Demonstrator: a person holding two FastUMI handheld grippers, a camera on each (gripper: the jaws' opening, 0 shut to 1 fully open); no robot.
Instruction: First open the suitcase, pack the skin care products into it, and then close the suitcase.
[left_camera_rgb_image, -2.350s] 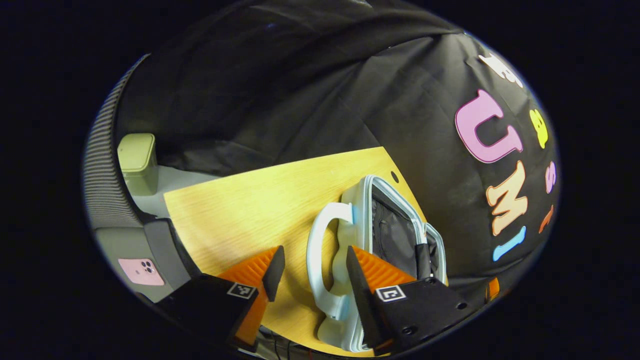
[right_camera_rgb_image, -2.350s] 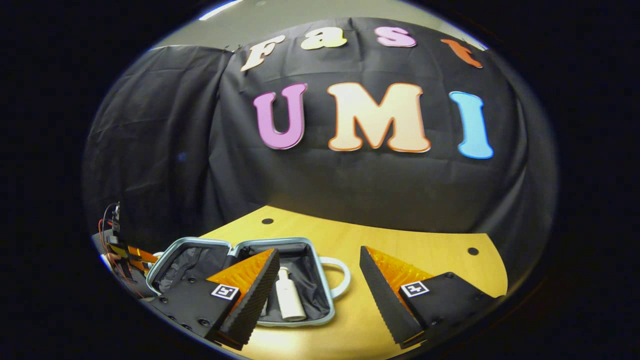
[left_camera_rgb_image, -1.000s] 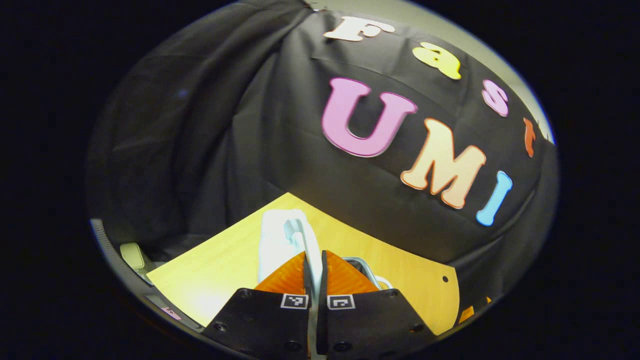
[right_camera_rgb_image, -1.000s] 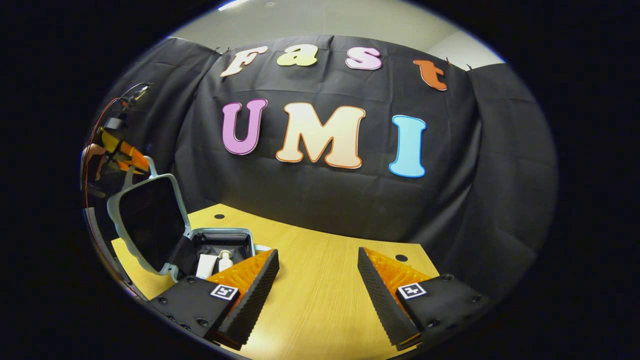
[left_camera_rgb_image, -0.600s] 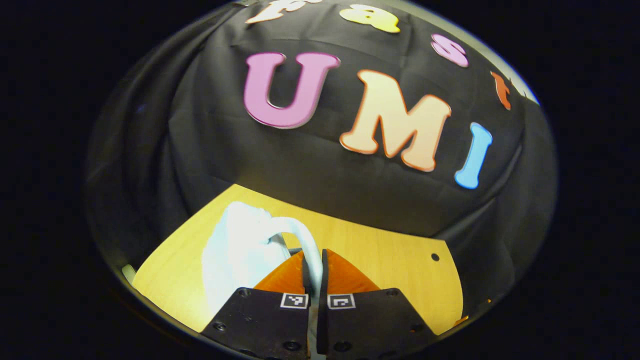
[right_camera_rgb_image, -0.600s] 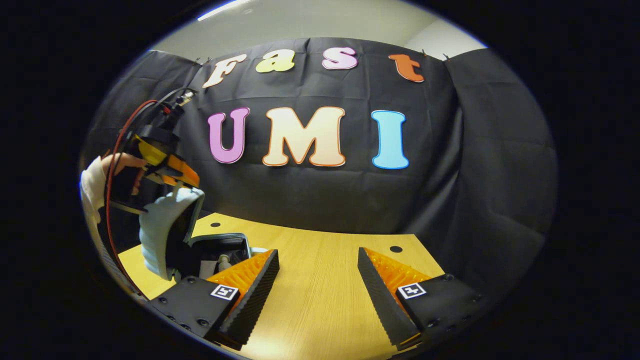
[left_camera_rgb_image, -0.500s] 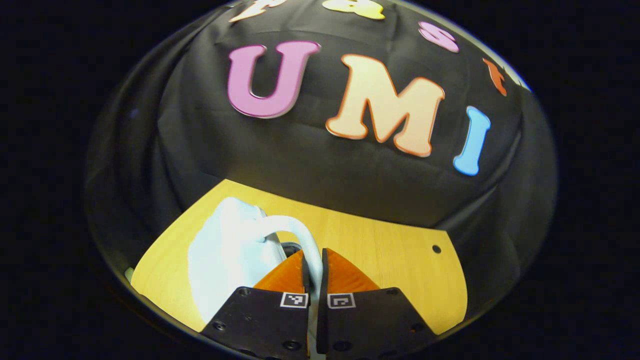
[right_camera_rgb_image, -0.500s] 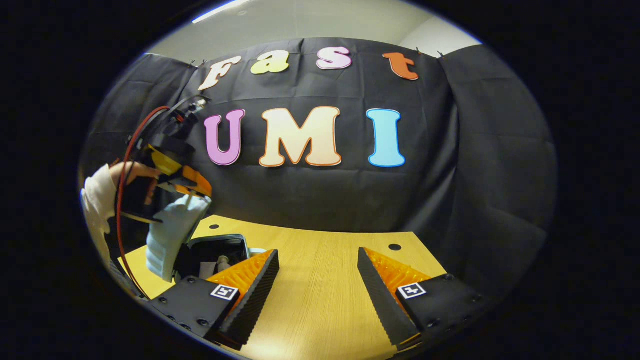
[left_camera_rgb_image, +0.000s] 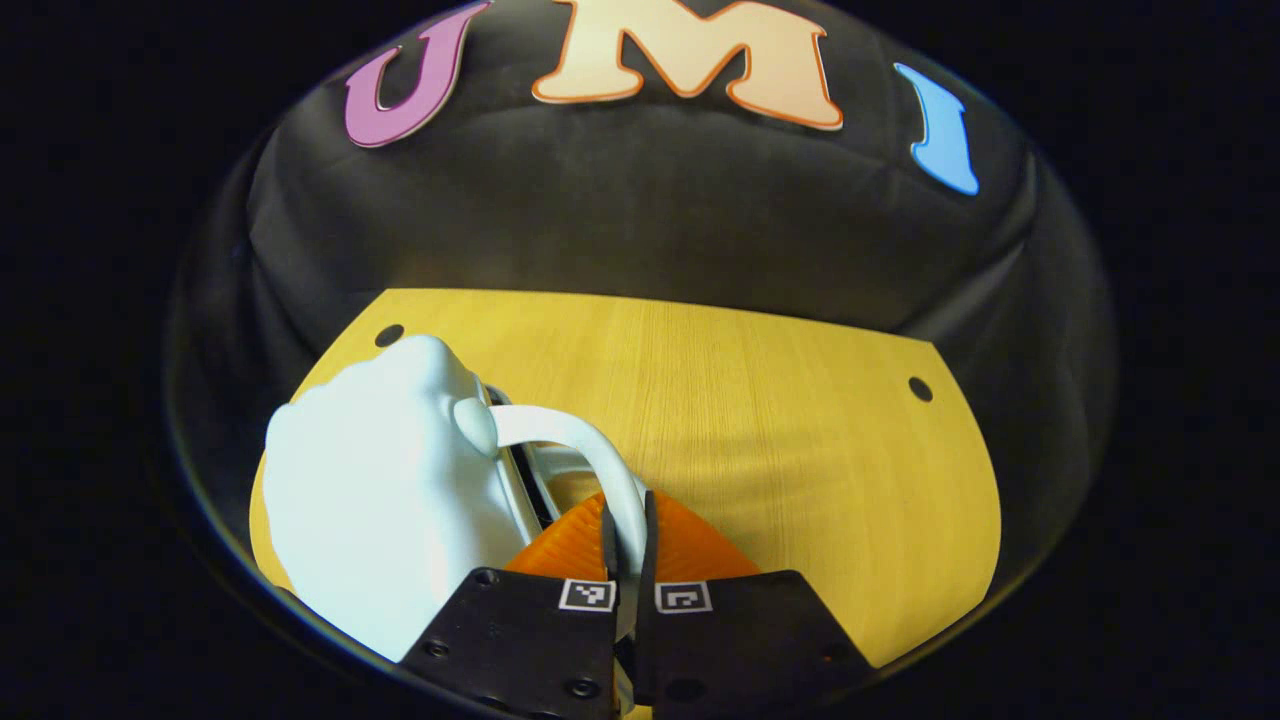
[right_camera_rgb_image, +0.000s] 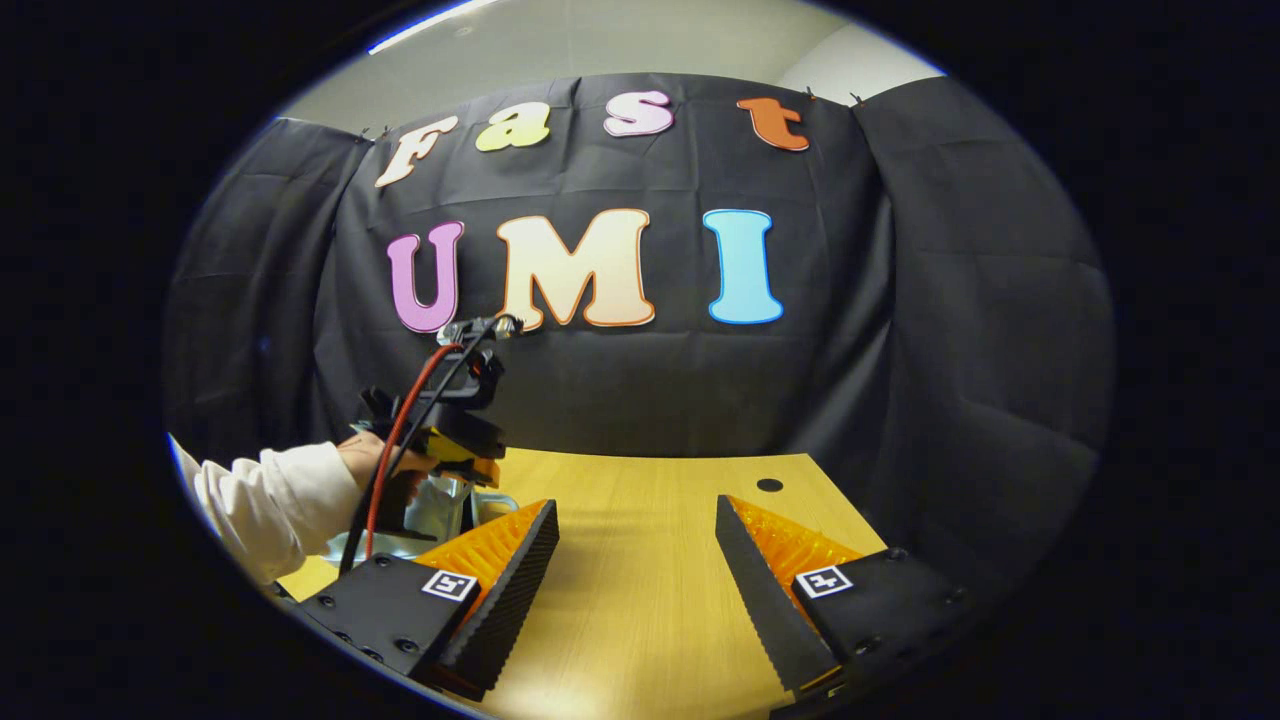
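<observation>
left gripper (left_camera_rgb_image: 627, 520) is clamped on the handle (left_camera_rgb_image: 575, 445), pressing the suitcase (left_camera_rgb_image: 385, 490) lid down at the table's (left_camera_rgb_image: 760, 420) left; best to ease it flat until the rims meet, right gripper (right_camera_rgb_image: 635, 560) hanging wide, holding nothing

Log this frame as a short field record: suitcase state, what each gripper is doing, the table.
suitcase: pale shell, lid nearly down, a narrow dark gap along its rim
handle: white loop on the lid
left gripper: shut on handle, both fingers pressing it
right gripper: open, holding nothing, above the table
table: light wood, with small round holes near its far corners
hand: in a white sleeve, holding the left gripper
</observation>
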